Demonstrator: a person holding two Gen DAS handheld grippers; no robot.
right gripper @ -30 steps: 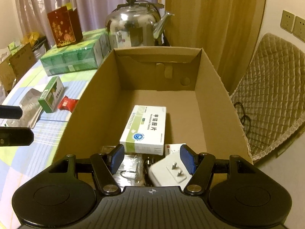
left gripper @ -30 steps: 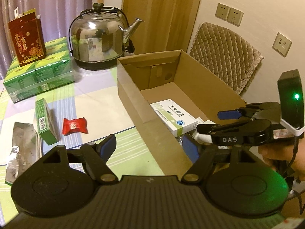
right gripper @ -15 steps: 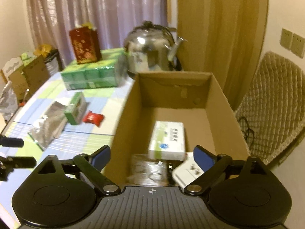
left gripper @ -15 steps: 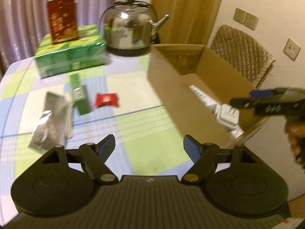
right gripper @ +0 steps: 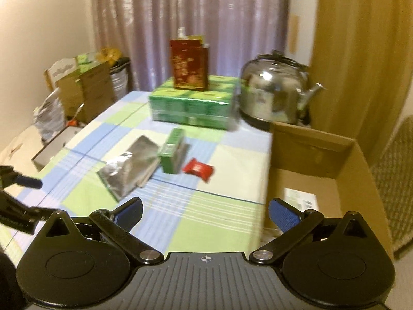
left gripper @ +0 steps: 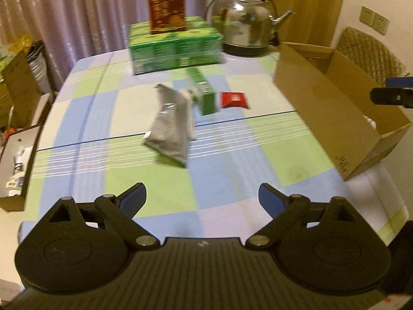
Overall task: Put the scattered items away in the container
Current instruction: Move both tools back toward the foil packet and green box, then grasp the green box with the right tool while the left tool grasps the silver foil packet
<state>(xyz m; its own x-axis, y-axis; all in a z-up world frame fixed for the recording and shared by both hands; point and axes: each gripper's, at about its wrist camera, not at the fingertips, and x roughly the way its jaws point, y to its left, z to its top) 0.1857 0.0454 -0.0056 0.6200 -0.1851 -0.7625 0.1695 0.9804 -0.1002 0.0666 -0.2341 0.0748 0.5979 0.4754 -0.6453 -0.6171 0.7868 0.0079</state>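
Both grippers, left [left gripper: 202, 197] and right [right gripper: 205, 211], are opening their empty fingers. The box [right gripper: 361, 170] sits right of the red packet [right gripper: 198, 168].

Both wrist views look down across the checked table [left gripper: 77, 118], sharing the kettle [right gripper: 276, 90].

Dim warm light; motion blur

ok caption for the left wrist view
Left gripper opening, empty, above the table; foil pouch, green box, red packet beside the cardboard box.
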